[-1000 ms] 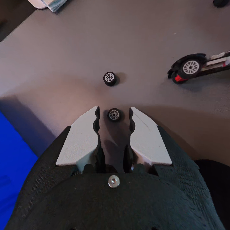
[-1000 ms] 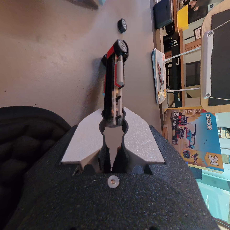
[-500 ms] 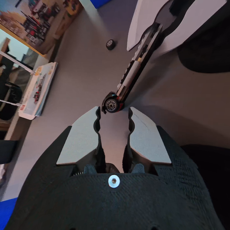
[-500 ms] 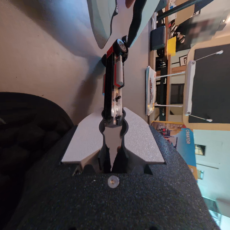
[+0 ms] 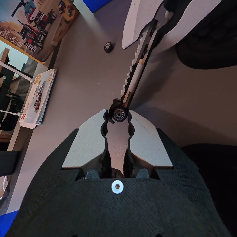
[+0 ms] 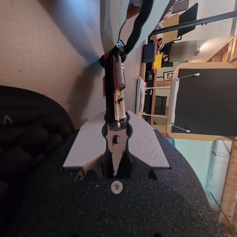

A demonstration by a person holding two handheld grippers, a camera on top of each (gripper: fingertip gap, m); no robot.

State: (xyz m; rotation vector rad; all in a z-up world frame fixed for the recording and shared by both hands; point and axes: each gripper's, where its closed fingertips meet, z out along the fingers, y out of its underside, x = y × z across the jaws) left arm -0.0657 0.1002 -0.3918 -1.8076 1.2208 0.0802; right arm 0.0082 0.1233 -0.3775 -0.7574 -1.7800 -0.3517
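Left fingers: the left gripper (image 5: 118, 116) has its fingers (image 5: 92, 129) closed in around the mounted wheel (image 5: 119, 114) at the truck's far end. The right pad meets the tyre; the left one meets the black fender beside it. It reads as a light pinch.

Right fingers: the right gripper (image 6: 117, 123) has its fingers (image 6: 142, 136) pinched on the other end of the truck (image 6: 112, 89), pads tight on both flanks, so the chassis stands out lengthwise from the grip, clear of the tabletop (image 6: 32, 51).

Truck: a long black, grey and red brick chassis, held between the two grippers above the middle of the tabletop. Bare axle pins (image 6: 119, 99) stick out of its side near the right grip.

Loose wheel: a second wheel (image 5: 108, 47) lies on the tabletop, apart from both grippers, toward the edge that carries the box.

Edge of tabletop: a booklet (image 5: 38, 98) lies at the edge, with a picture box (image 5: 35, 25) beyond it.

Step, as a judgement: both ends are gripped and the wheel end is being worked on.
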